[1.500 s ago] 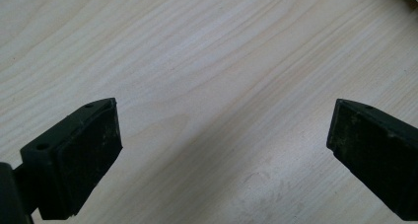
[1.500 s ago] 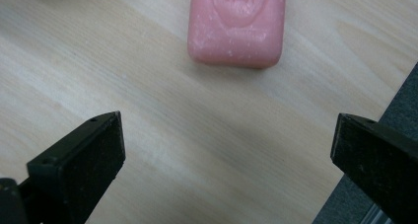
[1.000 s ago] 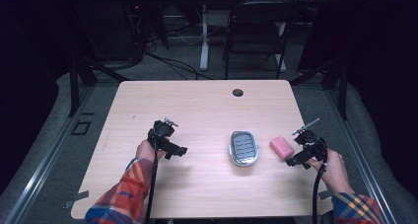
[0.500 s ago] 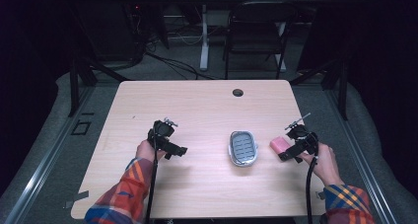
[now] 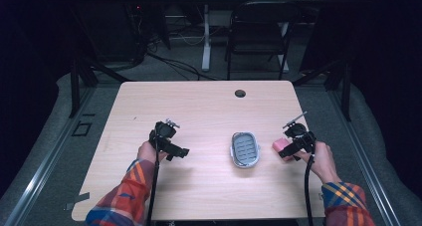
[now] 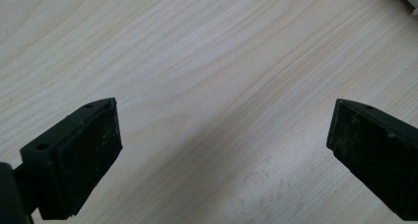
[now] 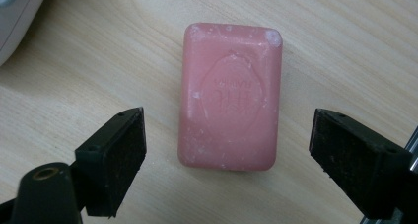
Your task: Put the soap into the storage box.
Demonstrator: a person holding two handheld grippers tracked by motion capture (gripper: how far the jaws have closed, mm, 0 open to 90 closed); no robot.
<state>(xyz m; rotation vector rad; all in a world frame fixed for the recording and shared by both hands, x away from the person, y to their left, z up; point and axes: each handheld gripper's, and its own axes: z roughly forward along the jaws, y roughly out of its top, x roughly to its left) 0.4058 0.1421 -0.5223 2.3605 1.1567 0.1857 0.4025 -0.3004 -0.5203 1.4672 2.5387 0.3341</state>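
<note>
- Pale wood table [image 5: 199, 106] sits in a dark room, with a black chair [image 5: 259, 32] and cables on the floor behind it.
- Near the right edge of the table lies a pink soap bar [image 7: 229, 95], flat on the wood with its embossed face up; in the high view it sits just beside a grey oval soap dish [image 5: 245, 149], apart from it.
- The right gripper [image 7: 226, 155] hangs directly over the bar with its jaws spread wide, one to each side of the bar and neither touching it.
- In the right gripper view the bar's long axis runs away from the camera, so the jaws face its two long sides and would close across its short width. This looks well lined up for a pinch.
- The left gripper [image 6: 224, 150] is also spread, over bare wood, holding nothing, and well apart from bar and dish.
- The right hand [image 5: 321, 159] is plainly the nearer one. The dish lies between the two grippers.
</note>
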